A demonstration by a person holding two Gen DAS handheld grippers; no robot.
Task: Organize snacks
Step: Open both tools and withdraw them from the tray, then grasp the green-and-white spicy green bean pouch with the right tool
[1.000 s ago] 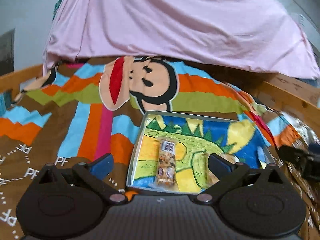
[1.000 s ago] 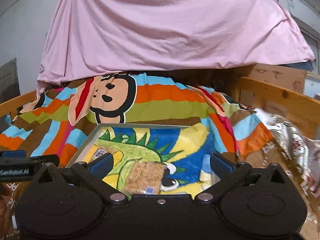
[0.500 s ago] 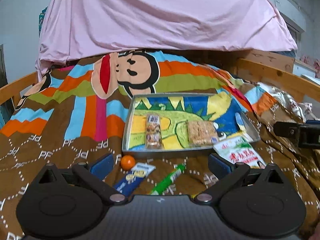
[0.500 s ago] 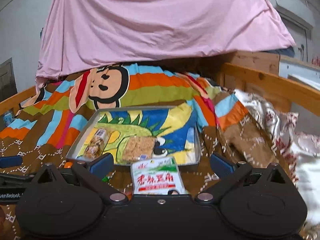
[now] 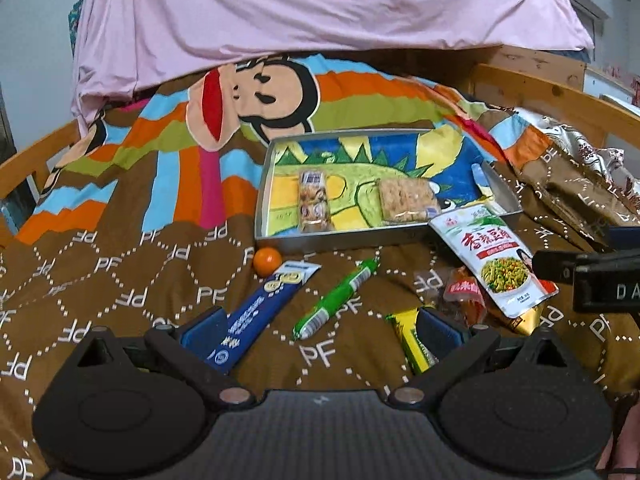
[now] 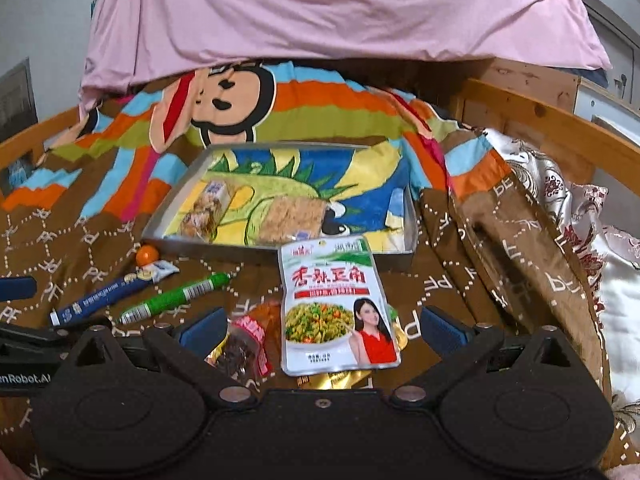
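Note:
A metal tray (image 5: 320, 240) (image 6: 188, 178) with a dinosaur picture lies on the bed. It holds a clear-wrapped snack bar (image 5: 314, 202) (image 6: 204, 210) and a cracker pack (image 5: 406, 200) (image 6: 290, 220). In front of it lie an orange ball (image 5: 267, 261) (image 6: 147, 256), a blue packet (image 5: 260, 312) (image 6: 108, 292), a green stick (image 5: 336, 300) (image 6: 176, 298), a yellow-green bar (image 5: 410, 340), a red packet (image 5: 466, 296) (image 6: 246, 344) and a white pouch (image 5: 494, 260) (image 6: 336, 304). My left gripper (image 5: 320, 330) is open and empty above the blue packet and green stick. My right gripper (image 6: 320, 326) is open and empty over the white pouch.
A brown and striped blanket (image 5: 120, 240) with a monkey face covers the bed. A pink sheet (image 5: 320, 8) hangs behind. Wooden bed rails (image 6: 560, 120) run along both sides. A patterned satin quilt (image 6: 580, 220) is bunched at the right.
Both grippers have pulled back from the tray, so the loose snacks in front of it have come into view. Both stay open.

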